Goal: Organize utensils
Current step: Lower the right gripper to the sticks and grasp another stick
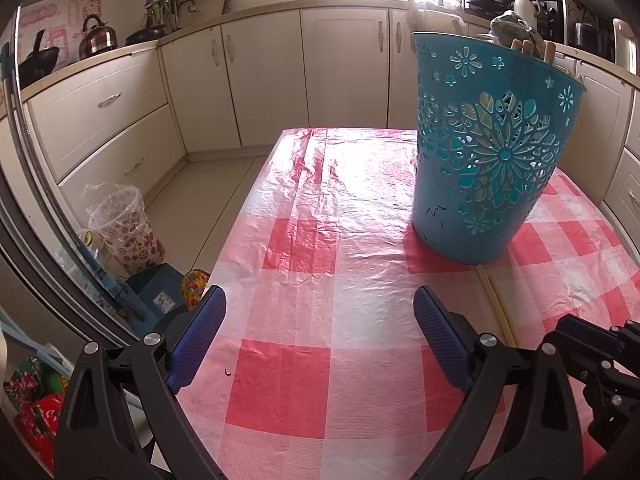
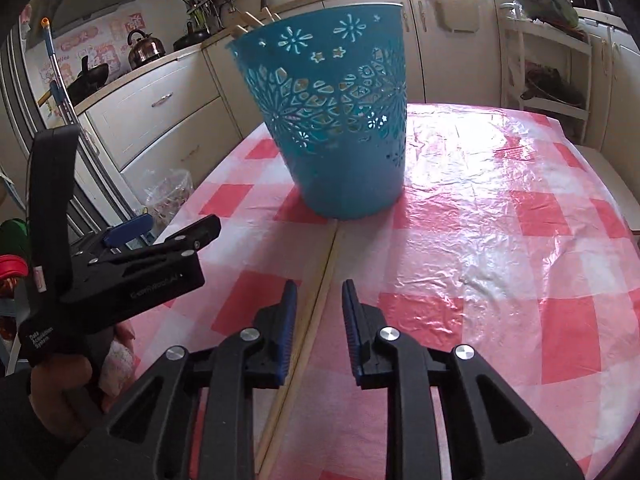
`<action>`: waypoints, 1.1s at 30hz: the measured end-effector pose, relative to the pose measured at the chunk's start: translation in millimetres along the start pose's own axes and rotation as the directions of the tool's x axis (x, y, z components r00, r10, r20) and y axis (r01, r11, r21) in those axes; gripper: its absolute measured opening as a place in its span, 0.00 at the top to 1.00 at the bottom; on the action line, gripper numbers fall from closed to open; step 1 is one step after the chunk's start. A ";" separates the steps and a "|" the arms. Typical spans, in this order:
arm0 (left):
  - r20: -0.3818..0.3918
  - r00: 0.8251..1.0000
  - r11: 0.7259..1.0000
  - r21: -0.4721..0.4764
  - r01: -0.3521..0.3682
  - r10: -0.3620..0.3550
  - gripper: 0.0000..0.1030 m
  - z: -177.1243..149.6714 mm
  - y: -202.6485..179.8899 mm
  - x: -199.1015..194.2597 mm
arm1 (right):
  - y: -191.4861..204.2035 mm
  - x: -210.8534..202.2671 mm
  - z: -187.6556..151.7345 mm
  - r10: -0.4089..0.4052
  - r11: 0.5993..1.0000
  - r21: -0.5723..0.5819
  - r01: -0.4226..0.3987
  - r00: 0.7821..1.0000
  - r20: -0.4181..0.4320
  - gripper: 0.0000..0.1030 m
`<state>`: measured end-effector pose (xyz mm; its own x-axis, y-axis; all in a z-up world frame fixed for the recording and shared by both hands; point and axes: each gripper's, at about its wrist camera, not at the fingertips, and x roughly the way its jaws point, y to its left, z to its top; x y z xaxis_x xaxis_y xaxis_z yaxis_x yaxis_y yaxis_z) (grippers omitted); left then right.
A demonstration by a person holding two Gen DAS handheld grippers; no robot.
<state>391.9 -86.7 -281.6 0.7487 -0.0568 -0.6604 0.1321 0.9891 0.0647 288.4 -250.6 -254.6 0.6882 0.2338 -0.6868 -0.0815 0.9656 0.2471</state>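
While the right gripper (image 2: 319, 320) straddles pale wooden chopsticks (image 2: 320, 276) without pinching, left gripper (image 1: 320, 336) wide open, empty, teal perforated plastic bin (image 2: 332, 120) beyond.

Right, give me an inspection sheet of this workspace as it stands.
Surface: table under a glossy red-and-white checked plastic cloth, wrinkled.
Job's things: teal perforated plastic basket upright, wooden handles sticking out of it; a pair of pale wooden chopsticks lying on the cloth, running to the basket's base.
Clutter: nothing seen on the table.
Grippers: left gripper open and empty above the cloth; right gripper open, straddling the chopsticks, its pads not touching them.
Cables: nothing seen.
Surroundings: cream kitchen cabinets, metal kettle, clear floral bin on the floor.
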 end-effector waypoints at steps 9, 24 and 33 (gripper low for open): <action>0.008 1.000 1.000 0.002 0.009 -0.009 0.12 -0.3 -0.3 -1.1 | 3.3 20.2 -7.8 -0.073 0.997 -0.040 0.070 0.994 -0.077 0.86; -0.098 0.985 0.990 -0.017 0.139 -0.140 0.12 8.5 -26.2 -0.9 | -62.3 -7.8 -15.1 -0.120 0.991 0.052 0.125 0.988 -0.093 0.93; -0.209 0.973 0.985 0.118 0.129 -0.102 0.43 3.7 -100.1 17.1 | -69.8 -9.8 -15.0 -0.069 0.992 0.098 0.077 0.994 -0.086 0.92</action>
<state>393.8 -187.1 -296.5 0.5791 -0.1281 -0.8051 0.3031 0.9506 0.0668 276.5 -318.6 -275.3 0.6276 0.1755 -0.7585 0.0433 0.9649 0.2591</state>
